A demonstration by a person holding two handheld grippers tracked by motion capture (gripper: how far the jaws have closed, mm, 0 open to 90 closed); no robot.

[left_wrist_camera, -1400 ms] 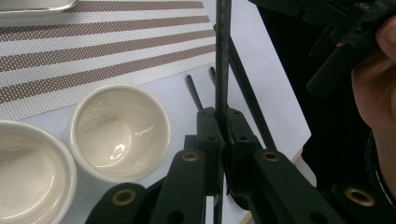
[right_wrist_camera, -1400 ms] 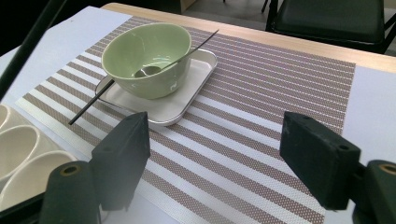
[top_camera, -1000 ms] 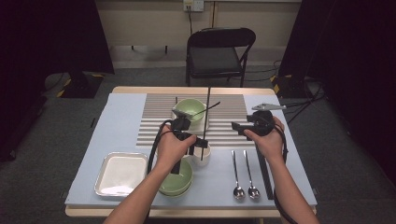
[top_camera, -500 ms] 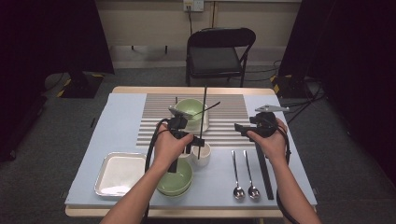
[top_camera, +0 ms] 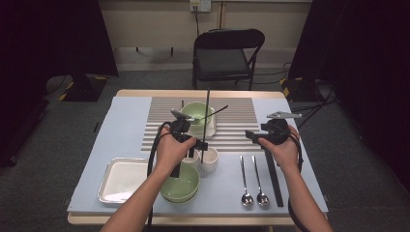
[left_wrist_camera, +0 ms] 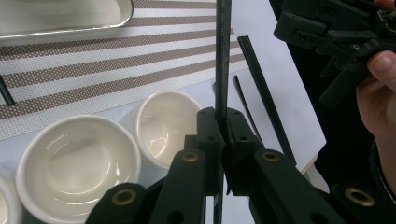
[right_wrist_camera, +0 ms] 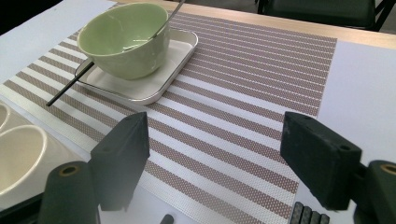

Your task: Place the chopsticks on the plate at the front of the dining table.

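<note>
Over the small white cups point(top_camera: 209, 159) near the middle of the table, the left gripper point(top_camera: 200, 144) was clenched on a black chopstick point(top_camera: 208, 108). Seen from the high view, the stick stood nearly upright, rising from the jaws past the green bowl point(top_camera: 197, 111) on the striped placemat point(top_camera: 241, 121). From the left gripper view, the two black jaws were pressed together around the chopstick point(left_wrist_camera: 222, 60), with no gap showing beside it; the stick ran up between them and out of the top of the picture, and a short end of it showed below the pads. Two white cups point(left_wrist_camera: 163, 123) sat just beneath and to the left of the jaws, and a second black chopstick point(left_wrist_camera: 264, 91) lay flat on the light blue table cover point(left_wrist_camera: 289, 107) beyond them.

Well apart from it, the right gripper point(top_camera: 257, 136) was held above the placemat's right edge, its jaws standing wide and released, with nothing between them. Its own view showed the two black pads point(right_wrist_camera: 121, 156) far apart above the striped mat point(right_wrist_camera: 243, 93), touching nothing, and farther off the green bowl point(right_wrist_camera: 123, 37) resting in a white tray point(right_wrist_camera: 159, 79) with another black chopstick point(right_wrist_camera: 70, 88) leaning against it.

Two spoons point(top_camera: 254, 183) lay on the cover in front of the right hand point(top_camera: 283, 147), beside the flat chopstick.
</note>
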